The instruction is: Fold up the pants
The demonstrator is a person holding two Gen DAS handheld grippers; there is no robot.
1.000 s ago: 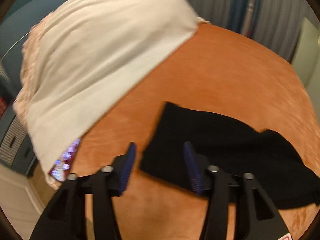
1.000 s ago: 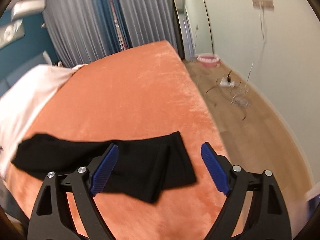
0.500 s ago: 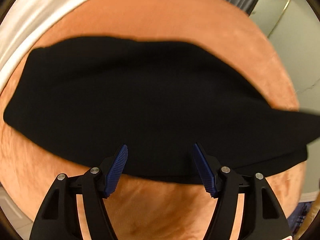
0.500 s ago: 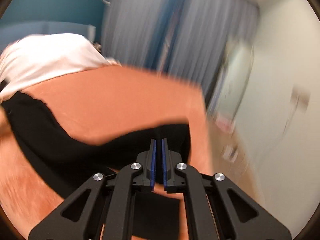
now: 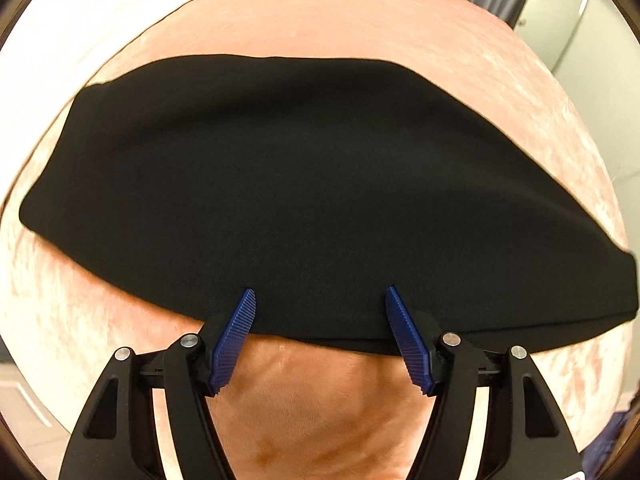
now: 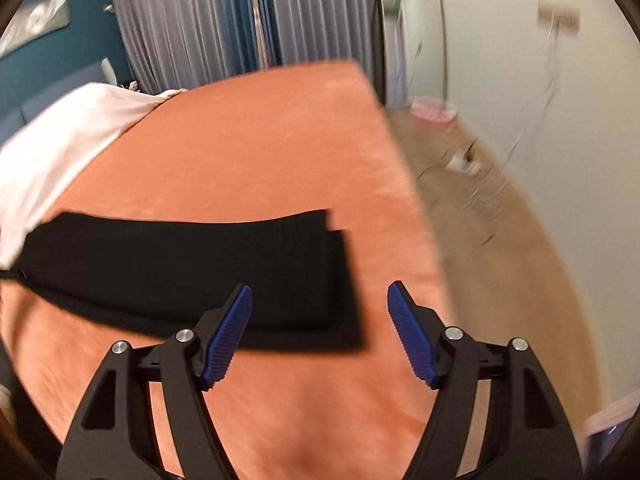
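Observation:
The black pants [image 5: 312, 184] lie flat on the orange bed cover [image 5: 320, 400], folded lengthwise into a long band. My left gripper [image 5: 318, 304] is open, its blue fingertips over the band's near edge around the middle, holding nothing. In the right wrist view the pants [image 6: 180, 264] stretch from the left to their leg ends near the centre. My right gripper [image 6: 318, 300] is open and empty, just above the bed, its left finger [image 6: 228, 332] over the leg-end corner.
A white pillow or sheet [image 6: 60, 148] covers the bed's head on the left. The bed's right edge [image 6: 416, 208] drops to a wooden floor with cables and a pink bowl [image 6: 434, 110]. Grey curtains [image 6: 240, 20] hang behind.
My right gripper, shut on the leg end half a second ago, has opened and let it down on the bed. My left gripper has stayed open over the band's near edge.

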